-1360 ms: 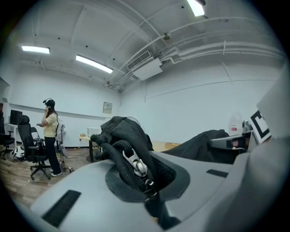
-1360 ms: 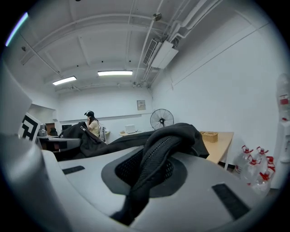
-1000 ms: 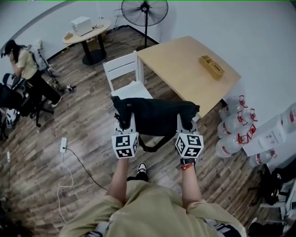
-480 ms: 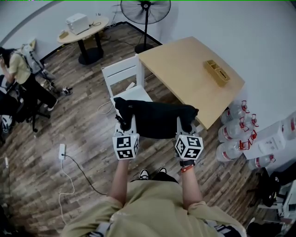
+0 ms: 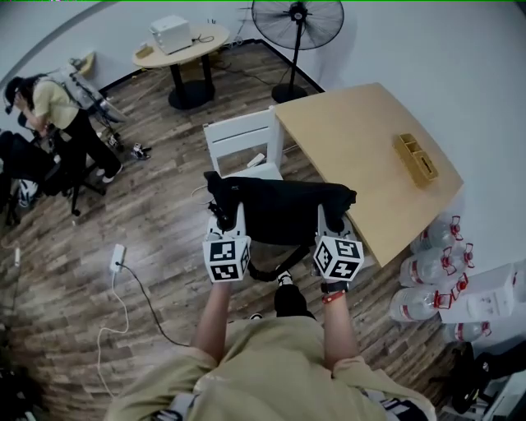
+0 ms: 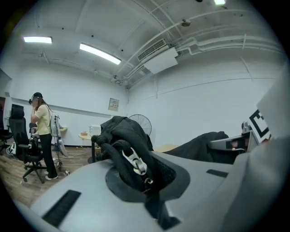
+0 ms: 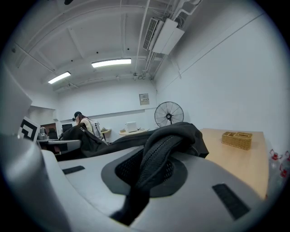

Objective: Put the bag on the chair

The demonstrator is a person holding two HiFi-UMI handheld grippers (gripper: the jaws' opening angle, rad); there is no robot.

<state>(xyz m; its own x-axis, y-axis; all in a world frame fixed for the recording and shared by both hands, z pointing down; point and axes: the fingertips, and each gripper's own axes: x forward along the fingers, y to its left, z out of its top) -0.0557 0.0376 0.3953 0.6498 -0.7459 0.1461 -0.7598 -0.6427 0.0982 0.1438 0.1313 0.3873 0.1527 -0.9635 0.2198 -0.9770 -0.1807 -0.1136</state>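
Over the brown plank floor, the black fabric bag spans left gripper and right gripper, fingers clamped on its straps.

You see a wicker tray on the wooden worktop, water bottles beside it, a standing fan beyond.

The left claw and right claw hold a black bag between them, seemingly over the white chair.
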